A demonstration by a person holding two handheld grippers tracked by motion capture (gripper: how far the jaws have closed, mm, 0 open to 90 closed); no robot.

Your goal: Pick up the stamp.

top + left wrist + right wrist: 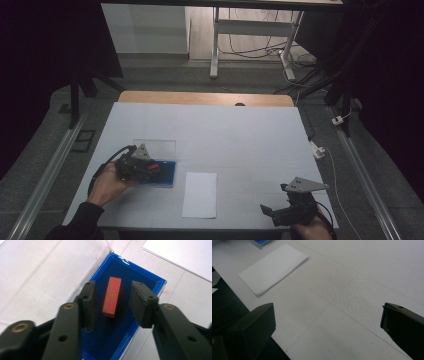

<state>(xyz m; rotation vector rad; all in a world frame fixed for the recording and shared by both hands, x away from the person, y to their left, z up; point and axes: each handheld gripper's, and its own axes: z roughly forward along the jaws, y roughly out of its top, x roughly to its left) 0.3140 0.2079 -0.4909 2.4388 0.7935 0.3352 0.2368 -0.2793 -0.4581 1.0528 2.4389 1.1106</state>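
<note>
Left gripper (112,303) straddles the red block (112,297) in the blue tray (147,277) at frame centre, pads flanking its long sides but not touching, while the right gripper (280,202) waits wide open, lower right.

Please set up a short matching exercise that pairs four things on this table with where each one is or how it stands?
Things:
1. red block
2. folded white paper
3. left gripper
4. right gripper

Places or states:
A. jaws wide apart over bare table, at the near right edge
B. lying in the blue-lined tray
C. flat on the table, between the tray and the near edge
D. jaws either side of the block, gaps showing on both sides

Pairs: 1-B, 2-C, 3-D, 4-A
</note>
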